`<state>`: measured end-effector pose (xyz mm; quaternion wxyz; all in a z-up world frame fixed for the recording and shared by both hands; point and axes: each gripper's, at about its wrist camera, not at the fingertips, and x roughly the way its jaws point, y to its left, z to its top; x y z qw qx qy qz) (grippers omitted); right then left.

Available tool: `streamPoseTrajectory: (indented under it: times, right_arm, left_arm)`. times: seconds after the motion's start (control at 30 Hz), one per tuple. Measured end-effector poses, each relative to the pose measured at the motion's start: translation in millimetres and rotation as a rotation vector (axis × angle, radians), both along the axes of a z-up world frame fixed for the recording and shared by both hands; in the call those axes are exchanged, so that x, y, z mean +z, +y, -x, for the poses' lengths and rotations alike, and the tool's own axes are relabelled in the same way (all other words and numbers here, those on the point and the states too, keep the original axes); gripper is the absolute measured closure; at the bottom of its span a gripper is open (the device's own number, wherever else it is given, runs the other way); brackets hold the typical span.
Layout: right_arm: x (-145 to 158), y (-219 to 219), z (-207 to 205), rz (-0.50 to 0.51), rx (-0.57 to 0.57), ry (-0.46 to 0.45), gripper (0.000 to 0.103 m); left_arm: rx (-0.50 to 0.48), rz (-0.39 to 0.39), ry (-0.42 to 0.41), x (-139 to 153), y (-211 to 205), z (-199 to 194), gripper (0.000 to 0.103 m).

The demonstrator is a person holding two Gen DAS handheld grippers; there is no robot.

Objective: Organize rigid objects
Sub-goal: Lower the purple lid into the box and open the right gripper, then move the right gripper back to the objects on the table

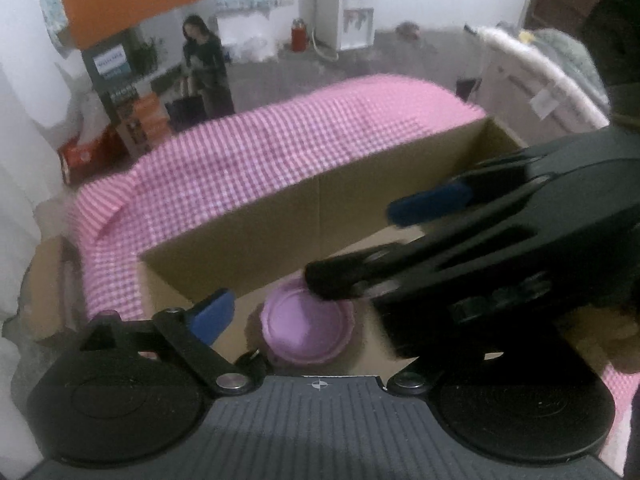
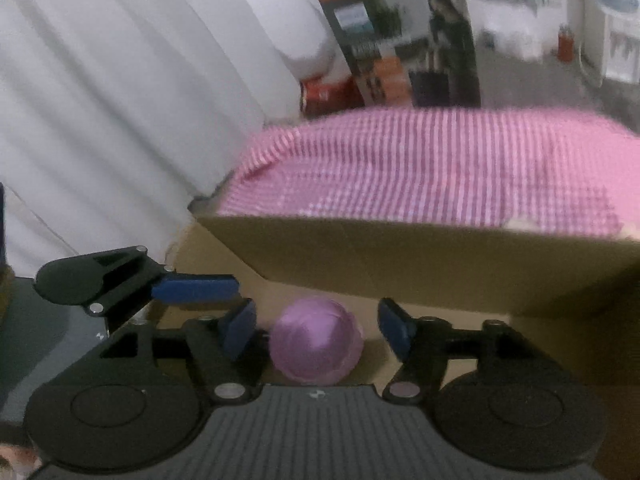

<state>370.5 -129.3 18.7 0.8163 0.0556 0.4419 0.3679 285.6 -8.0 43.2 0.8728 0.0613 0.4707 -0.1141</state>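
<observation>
Cardboard box sitting on the pink gingham bench, and down on its floor lies the one thing that matters, a purple round object, ribbed at the edge, looks like a lid or a small dish, hard to call which! Right claw is right over it, blue pads spread wide on either side with daylight between them and the purple piece, so nothing is pinched at this instant; to my eye that straddle fits either a release just made or a grab about to come, and I can't say which. From the left wrist view the same purple object lies low inside the box, with the right tool reaching in over it from the side. Left claw hangs at the near rim of the box, one blue pad showing clearly, the other hidden behind the right tool, so I cannot tell whether it's spread or pressed together, though it looks to be carrying nothing. My read: the box is the collecting bin, the walls keep rigid bits from rolling off the cloth, and the left tool waits close so the two don't tangle in that narrow opening
</observation>
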Motion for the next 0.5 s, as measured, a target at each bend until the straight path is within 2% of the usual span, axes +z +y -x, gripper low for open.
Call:
streamPoseTrajectory:
  times: [0.2, 0.33, 0.5]
  right_arm:
    - [49.8, -32.0, 52.3, -0.033, -0.042, -0.174, 0.0]
    - [77.7, -58.2, 102.4, -0.023, -0.064, -0.311, 0.0]
    - [95.9, -89.5, 175.6, 0.101, -0.134, -0.496, 0.0]
  left_arm:
    - [-0.005, 0.048, -0.1, 40.6, 12.0, 43.7, 0.004]
    - [-0.002, 0.075, -0.169, 63.2, 15.4, 78.8, 0.002]
    - [-0.019, 0.128, -0.243, 75.6, 14.8, 131.1, 0.0]
